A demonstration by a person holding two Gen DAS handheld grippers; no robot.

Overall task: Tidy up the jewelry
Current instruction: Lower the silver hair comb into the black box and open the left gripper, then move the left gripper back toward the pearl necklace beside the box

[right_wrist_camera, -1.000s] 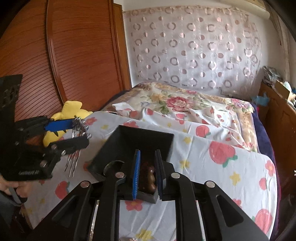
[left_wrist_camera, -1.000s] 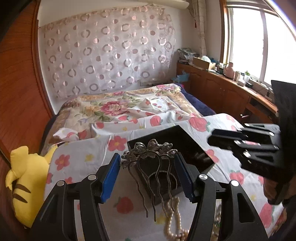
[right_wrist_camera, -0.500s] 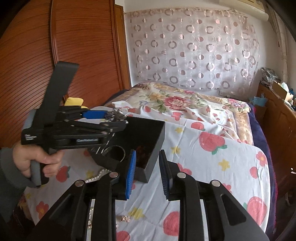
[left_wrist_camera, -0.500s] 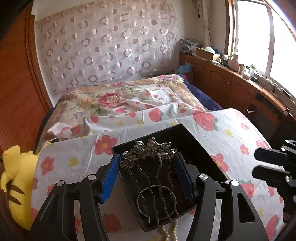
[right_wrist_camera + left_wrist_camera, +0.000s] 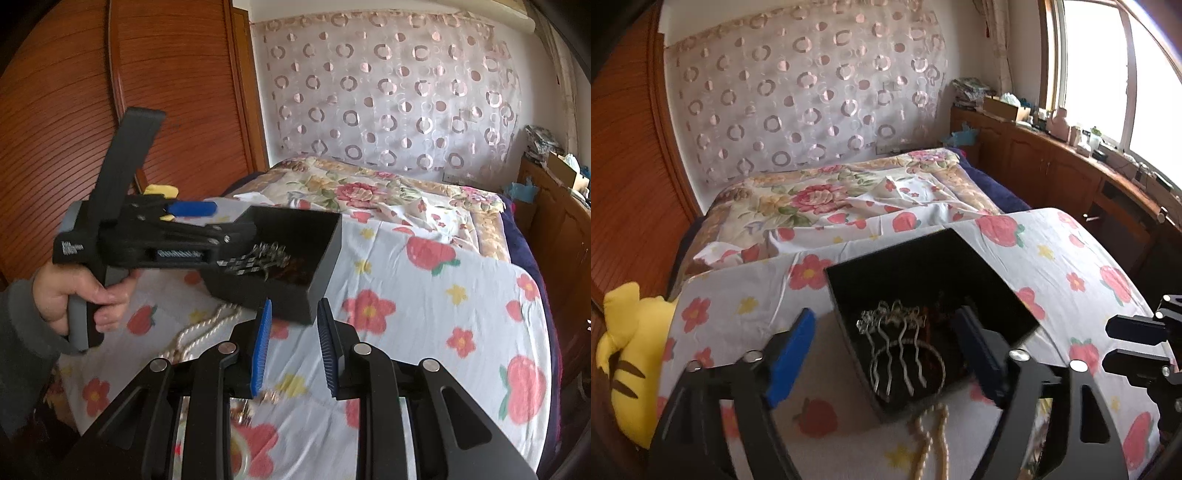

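Between the blue pads of the left gripper (image 5: 882,354) lies the silver hair comb (image 5: 897,343), already down inside the black box (image 5: 923,273); jaws are opening and the pads no longer touch it, so it's released. Comb's decorated crown points away from the gripper, its tines run back toward it, long axis approx. in line w/ the fingers. Under the tines sits a thin bangle (image 5: 938,363), and a brown piece shows beside the crown, too dark to identify. Just outside the box's near wall a pearl necklace (image 5: 931,435) trails on the flowered sheet (image 5: 1052,258) of the worktop. Right gripper (image 5: 293,347) hovers off the box's near corner, jaws partly apart w/ nothing between them. Its pads point at the box, and a small gold piece (image 5: 271,397) lies on the sheet just below them, so the right looks nearer to that one, while the pearls are closer to the left hand (image 5: 79,291). Judging by this, the pearls are prob. the next pick, strand running roughly along the left gripper's line. Yellow plush (image 5: 624,354) sits at the far left edge, well apart.
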